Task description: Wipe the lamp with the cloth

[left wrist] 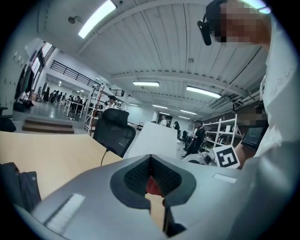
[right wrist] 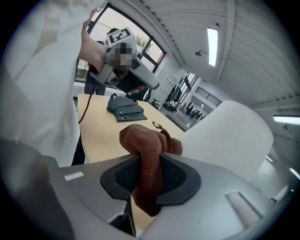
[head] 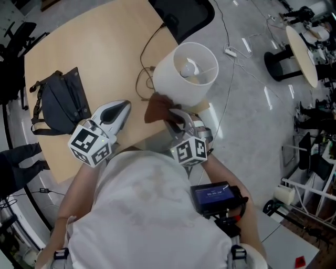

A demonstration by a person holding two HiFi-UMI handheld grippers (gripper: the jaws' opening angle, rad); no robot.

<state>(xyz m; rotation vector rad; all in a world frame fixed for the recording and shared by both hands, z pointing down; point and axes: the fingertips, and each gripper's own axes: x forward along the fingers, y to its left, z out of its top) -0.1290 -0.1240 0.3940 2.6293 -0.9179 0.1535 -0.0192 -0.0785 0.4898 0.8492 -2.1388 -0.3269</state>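
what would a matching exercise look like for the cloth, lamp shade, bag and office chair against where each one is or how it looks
Things:
1. cloth
2. lamp shade
3. bag
4. office chair

Places or looks:
a. lying on the left part of the table
b. clamped in the jaws of the right gripper
c. white, right next to the cloth
d. past the table's far edge

Pairs: 1-b, 2-c, 3-a, 4-d
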